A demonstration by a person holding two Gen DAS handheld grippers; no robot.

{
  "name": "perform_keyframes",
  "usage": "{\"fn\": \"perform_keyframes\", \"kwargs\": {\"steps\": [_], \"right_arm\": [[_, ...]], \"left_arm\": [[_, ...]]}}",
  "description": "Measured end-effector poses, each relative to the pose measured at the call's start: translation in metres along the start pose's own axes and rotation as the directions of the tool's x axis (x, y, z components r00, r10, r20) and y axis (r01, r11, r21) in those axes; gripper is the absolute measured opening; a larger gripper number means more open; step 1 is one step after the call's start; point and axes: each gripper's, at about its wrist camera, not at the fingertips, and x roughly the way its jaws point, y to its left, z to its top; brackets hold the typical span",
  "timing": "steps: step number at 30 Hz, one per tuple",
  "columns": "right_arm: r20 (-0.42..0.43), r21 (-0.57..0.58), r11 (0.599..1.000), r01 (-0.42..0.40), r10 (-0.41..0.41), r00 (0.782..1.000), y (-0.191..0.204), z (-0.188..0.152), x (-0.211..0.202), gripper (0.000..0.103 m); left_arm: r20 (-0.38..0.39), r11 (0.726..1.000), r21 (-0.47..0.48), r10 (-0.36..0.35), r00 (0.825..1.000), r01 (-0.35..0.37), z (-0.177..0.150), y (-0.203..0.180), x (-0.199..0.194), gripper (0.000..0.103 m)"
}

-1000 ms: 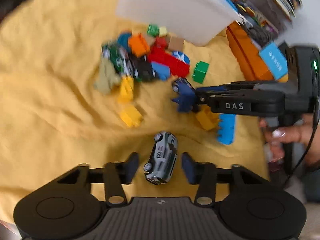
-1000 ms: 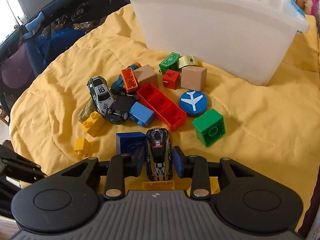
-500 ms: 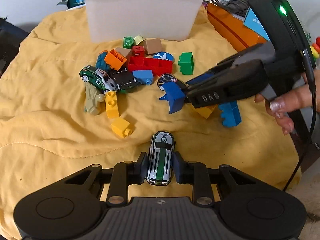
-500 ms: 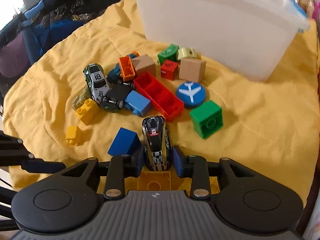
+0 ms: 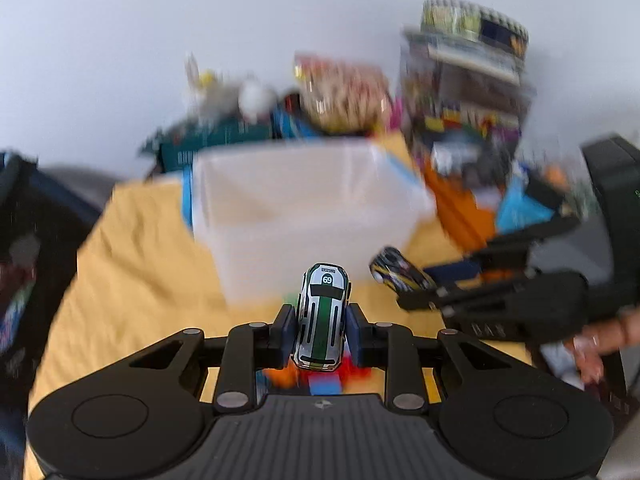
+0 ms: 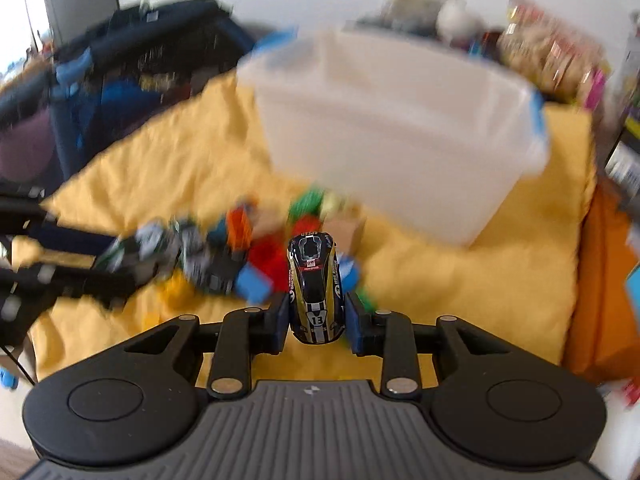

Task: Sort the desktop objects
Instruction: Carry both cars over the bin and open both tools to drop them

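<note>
My left gripper [image 5: 320, 330] is shut on a silver toy car [image 5: 322, 316] with a green stripe and the number 69, held up off the yellow cloth [image 5: 132, 264]. My right gripper [image 6: 316, 316] is shut on a black and gold toy car [image 6: 315, 286] numbered 13, also lifted. In the left wrist view the right gripper [image 5: 404, 280] shows at the right with its car [image 5: 394, 272], a hand behind it. A white plastic bin [image 5: 304, 216] stands just beyond both cars. The pile of bricks and cars [image 6: 224, 252] lies blurred below.
The left gripper's arm [image 6: 60, 276] crosses the left of the right wrist view. An orange box [image 6: 604, 280] stands right of the cloth. Behind the bin [image 6: 400, 140] are stacked toys and packages [image 5: 460, 92]. A dark stroller or bag [image 6: 100, 92] sits at the far left.
Both grippers have risen from the cloth with their cars and tilted up toward the bin. The left gripper closed on the silver car, which lay loose between its fingers a second ago.
</note>
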Motion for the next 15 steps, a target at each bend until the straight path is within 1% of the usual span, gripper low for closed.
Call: {"fn": "perform_keyframes", "kwargs": {"steps": [4, 7, 11, 15], "right_arm": [[0.093, 0.026, 0.999, 0.033, -0.035, 0.995, -0.02, 0.038, -0.018, 0.033], [0.142, 0.053, 0.995, 0.08, -0.087, 0.986, -0.036, 0.068, -0.018, 0.033], [0.168, 0.091, 0.99, 0.107, -0.121, 0.978, -0.053, 0.094, -0.009, 0.033], [0.151, 0.13, 0.985, 0.116, -0.136, 0.979, -0.065, 0.104, 0.009, 0.033]], "left_arm": [[0.083, 0.999, 0.027, 0.033, 0.996, -0.036, 0.051, 0.007, 0.012, 0.031], [0.105, 0.999, 0.022, 0.044, 0.994, -0.047, 0.08, 0.014, 0.031, 0.03], [0.08, 0.998, 0.01, 0.063, 0.995, -0.064, 0.104, 0.02, 0.065, 0.03], [0.024, 0.998, 0.007, 0.066, 0.998, -0.066, 0.104, 0.023, 0.097, 0.031]]}}
